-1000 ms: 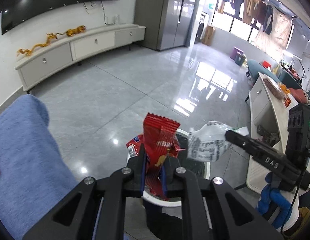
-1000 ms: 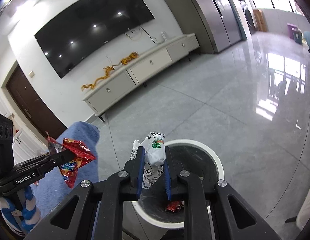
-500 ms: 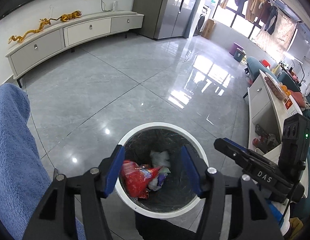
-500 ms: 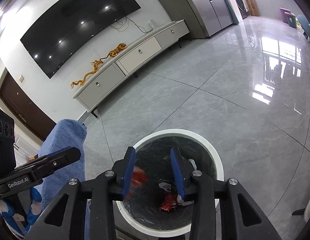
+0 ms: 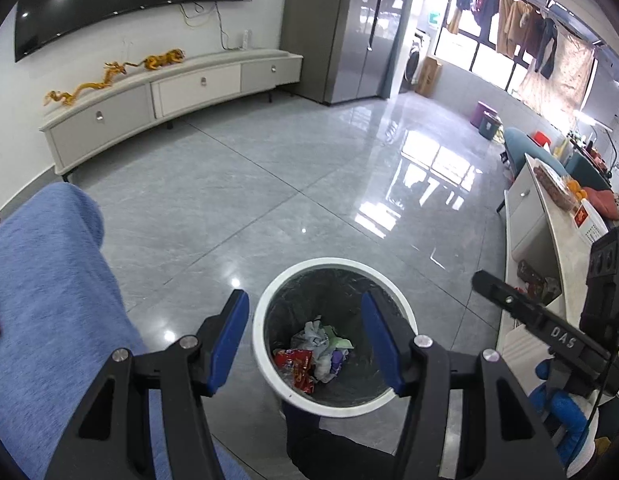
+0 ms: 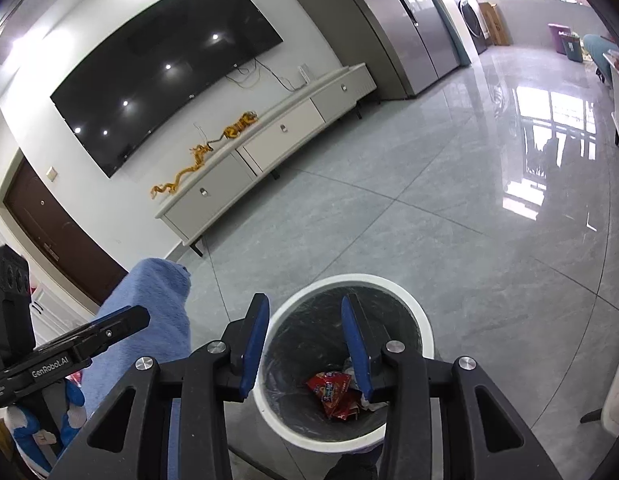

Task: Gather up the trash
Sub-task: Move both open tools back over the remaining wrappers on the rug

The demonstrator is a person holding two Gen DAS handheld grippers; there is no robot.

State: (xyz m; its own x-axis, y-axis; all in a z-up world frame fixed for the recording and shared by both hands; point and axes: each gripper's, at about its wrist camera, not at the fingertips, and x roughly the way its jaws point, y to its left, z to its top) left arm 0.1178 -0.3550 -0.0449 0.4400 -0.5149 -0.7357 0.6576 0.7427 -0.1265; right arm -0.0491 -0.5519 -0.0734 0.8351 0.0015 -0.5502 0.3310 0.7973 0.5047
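Both grippers hang over a white bin (image 5: 265, 312) w/ a dark liner, standing on a grey tiled floor (image 5: 269, 184).

Left gripper (image 5: 305, 336): jaws spread wide, nothing between the blue pads (image 5: 229, 332); bin mouth shows through the gap. Right gripper (image 6: 303, 340): jaws apart, narrower gap than left, nothing held. Each gripper also shows in the other's view, at the frame edge.

Trash location: inside the bin, at the bottom. A red wrapper (image 5: 295, 364) lies on the left side, w/ crumpled white paper (image 5: 315, 334) touching it on the right. From the right wrist view the red wrapper (image 6: 333, 394) shows clearly; the paper is mostly hidden behind the right pad.

Surroundings: a blue cloth (image 5: 41, 280) just beside the bin on the left. A low white cabinet (image 5: 169, 92) along the far wall, under a wall TV (image 6: 165, 80). A white counter (image 5: 549, 216) at right, approx. level w/ the bin.
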